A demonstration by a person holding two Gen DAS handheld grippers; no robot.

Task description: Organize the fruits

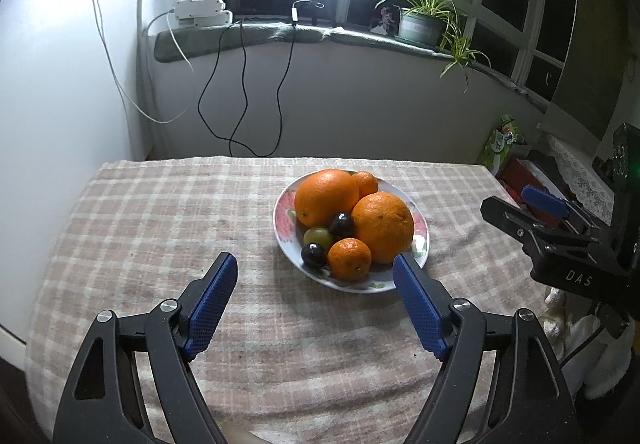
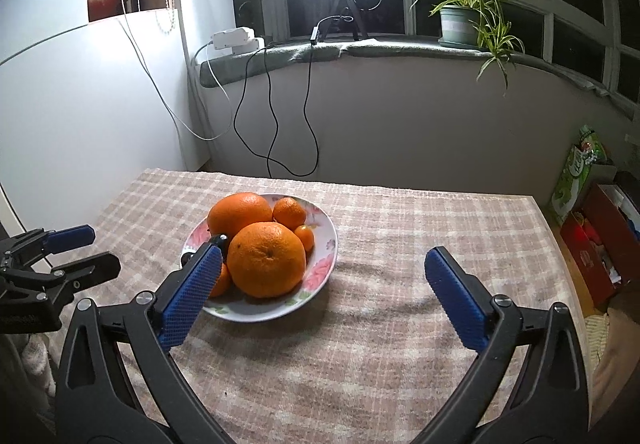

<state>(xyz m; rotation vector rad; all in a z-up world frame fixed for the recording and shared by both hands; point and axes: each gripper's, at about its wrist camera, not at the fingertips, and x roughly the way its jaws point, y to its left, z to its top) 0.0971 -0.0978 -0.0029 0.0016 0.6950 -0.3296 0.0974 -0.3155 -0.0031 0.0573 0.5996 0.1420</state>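
A floral plate (image 1: 420, 234) of fruit sits on a checked tablecloth (image 1: 160, 228), piled with two large oranges (image 1: 382, 226), small mandarins (image 1: 349, 258), two dark grapes (image 1: 342, 224) and a green grape (image 1: 318, 236). The left gripper (image 1: 316, 268) hovers just short of the plate, jaws spread wide, holding nothing. The right gripper (image 2: 324, 264) hovers beside the plate's right, jaws apart and empty, one blue pad (image 2: 192, 296) overlapping the plate's near rim

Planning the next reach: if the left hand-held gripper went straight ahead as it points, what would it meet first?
Probably the near rim of the fruit plate and the small mandarin behind it; the left hand-held gripper stands empty. Depth is uncertain.
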